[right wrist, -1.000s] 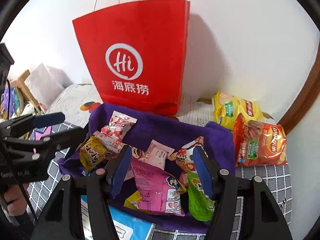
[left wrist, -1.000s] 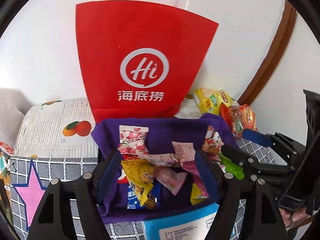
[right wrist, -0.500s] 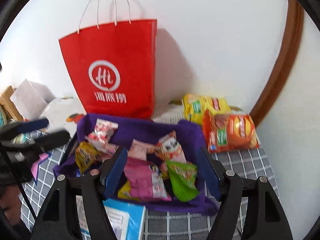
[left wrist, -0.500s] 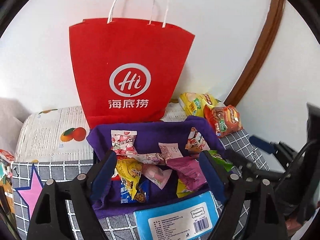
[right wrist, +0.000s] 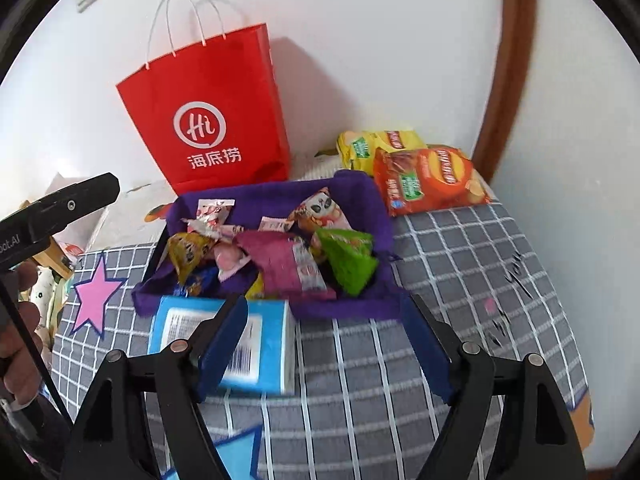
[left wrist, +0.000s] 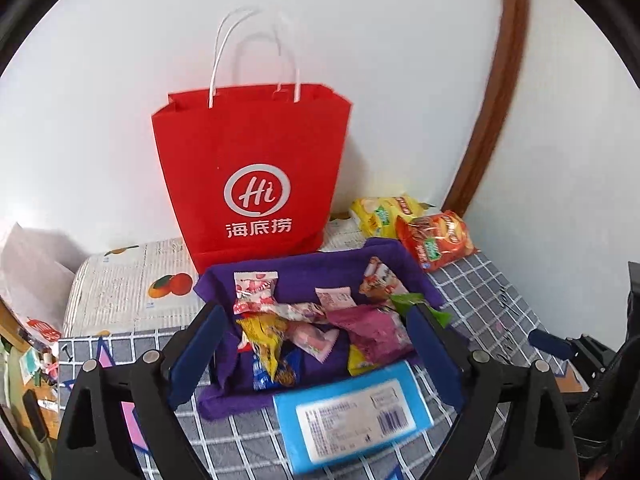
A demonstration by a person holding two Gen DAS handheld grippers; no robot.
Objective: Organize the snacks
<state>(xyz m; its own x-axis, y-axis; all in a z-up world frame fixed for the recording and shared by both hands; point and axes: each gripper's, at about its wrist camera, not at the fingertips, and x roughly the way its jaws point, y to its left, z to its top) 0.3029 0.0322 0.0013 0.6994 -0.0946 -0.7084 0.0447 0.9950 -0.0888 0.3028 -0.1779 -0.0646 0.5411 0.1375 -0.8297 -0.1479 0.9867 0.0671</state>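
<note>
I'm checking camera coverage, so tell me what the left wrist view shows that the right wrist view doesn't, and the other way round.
Only the left wrist view shows the open left hand-held gripper framing the purple tray, plus the orange fruit print on the newspaper.

Only the right wrist view shows the open right hand-held gripper, the panda snack packet face-on, and the person's hand at the left edge.

Both show the red paper bag, the tray of snacks, the blue packet in front of it, and the two chip bags.
</note>
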